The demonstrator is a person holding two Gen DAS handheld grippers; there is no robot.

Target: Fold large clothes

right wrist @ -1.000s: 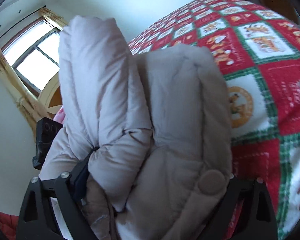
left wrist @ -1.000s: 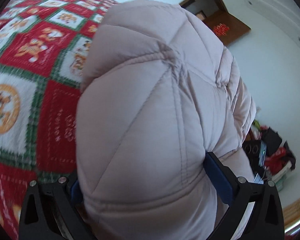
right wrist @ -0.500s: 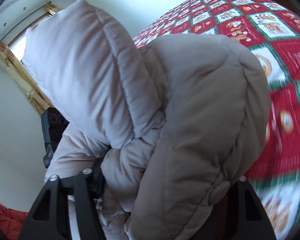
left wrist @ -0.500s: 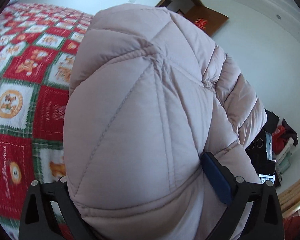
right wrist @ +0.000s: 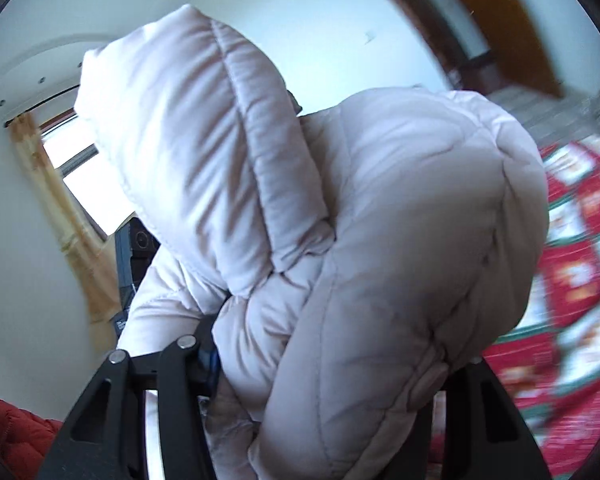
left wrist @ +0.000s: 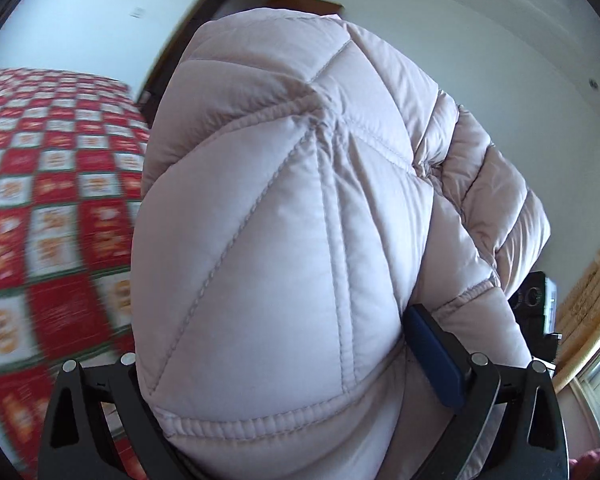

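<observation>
While bulging between both pairs of fingers, puffer jacket (left wrist: 284,240) fills each view | left gripper (left wrist: 284,392) clamps it | right gripper (right wrist: 320,380) clamps it, raised above quilt (left wrist: 48,200)

White walls (left wrist: 480,60), curtained window (right wrist: 80,168) (bright), red patchwork bedspread (left wrist: 52,220).

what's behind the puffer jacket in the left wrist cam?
Behind the puffer jacket: a red patterned bedspread at left, white wall, a door frame at top, black gear and a curtain at right. The jacket covers the middle of the view.
</observation>
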